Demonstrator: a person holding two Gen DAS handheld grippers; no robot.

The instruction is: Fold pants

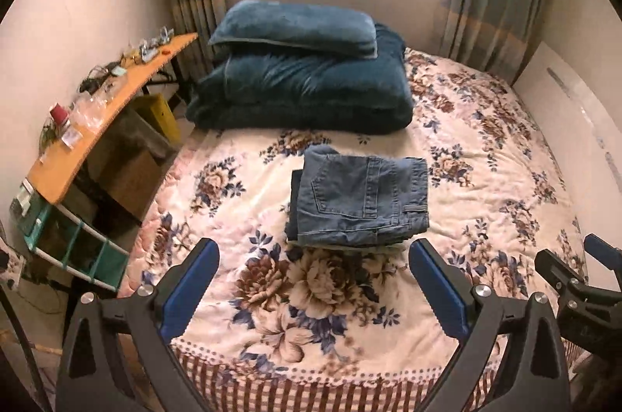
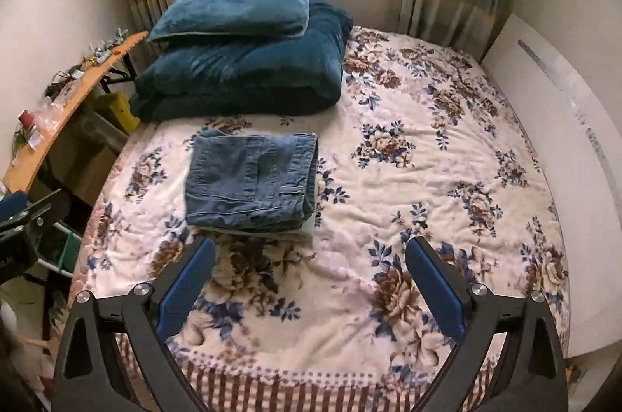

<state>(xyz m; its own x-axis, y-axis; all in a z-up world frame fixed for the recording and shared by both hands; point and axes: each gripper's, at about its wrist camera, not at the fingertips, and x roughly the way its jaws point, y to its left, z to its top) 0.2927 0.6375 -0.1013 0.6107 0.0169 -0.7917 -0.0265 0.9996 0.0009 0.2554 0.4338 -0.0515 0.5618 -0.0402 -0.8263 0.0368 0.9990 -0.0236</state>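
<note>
Blue denim pants (image 1: 359,196) lie folded into a compact stack on the floral bedspread (image 1: 486,186), back pocket facing up. In the right wrist view the same pants (image 2: 250,178) sit left of centre on the bedspread (image 2: 427,178). My left gripper (image 1: 314,250) hangs high above the bed's near end, open, with nothing between its blue pads. My right gripper (image 2: 310,248) is also open and empty, off to the right of the pants. The right gripper's body (image 1: 571,283) shows at the right edge of the left wrist view, and the left gripper's body (image 2: 23,217) at the left edge of the right wrist view.
A dark teal pillow (image 1: 295,25) rests on a folded teal quilt (image 1: 303,89) at the head of the bed, under the window. A cluttered wooden side table (image 1: 97,116) and a teal shelf (image 1: 74,244) stand left of the bed. A white panel (image 2: 559,155) leans along the right wall.
</note>
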